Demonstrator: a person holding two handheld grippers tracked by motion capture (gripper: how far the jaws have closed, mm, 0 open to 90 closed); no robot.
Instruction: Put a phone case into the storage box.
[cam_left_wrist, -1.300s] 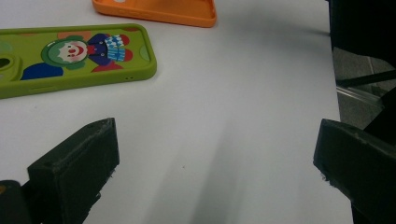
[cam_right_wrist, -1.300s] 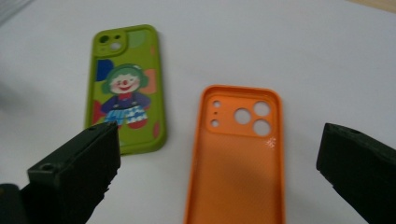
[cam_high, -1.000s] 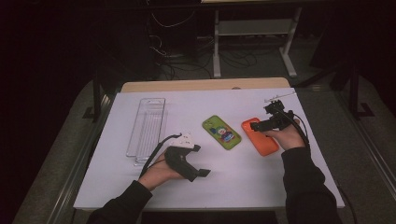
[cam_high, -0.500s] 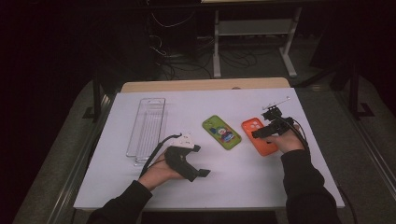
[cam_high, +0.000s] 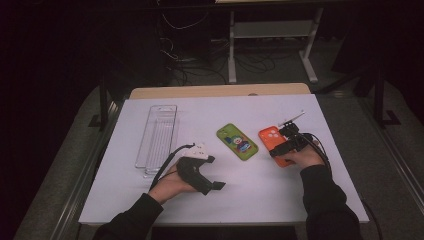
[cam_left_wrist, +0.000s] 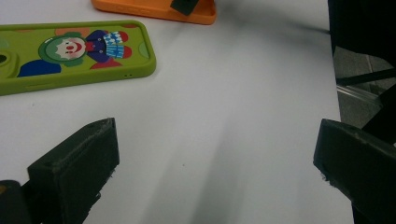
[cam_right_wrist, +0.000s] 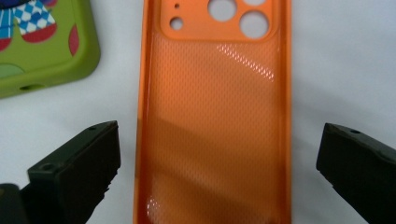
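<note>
Between the spread jaws of the right gripper (cam_right_wrist: 219, 182), the orange phone case (cam_right_wrist: 212, 121) is straddled, ungripped. Light, flexible, glossy; best pinched across its long side rims.

The right gripper (cam_right_wrist: 217, 172) occupies the bottom of the frame, one black jaw at the lower left and one at the lower right, set wide apart. Between them lies the orange phone case (cam_right_wrist: 215, 116), inner side up, running from the top edge to the bottom edge. Its camera cut-outs sit at the top centre. A textured pattern covers its inner face. The green phone case (cam_right_wrist: 42, 42) fills the upper left corner, just beside the orange one. Both rest on the white table surface (cam_right_wrist: 345, 65).
</note>
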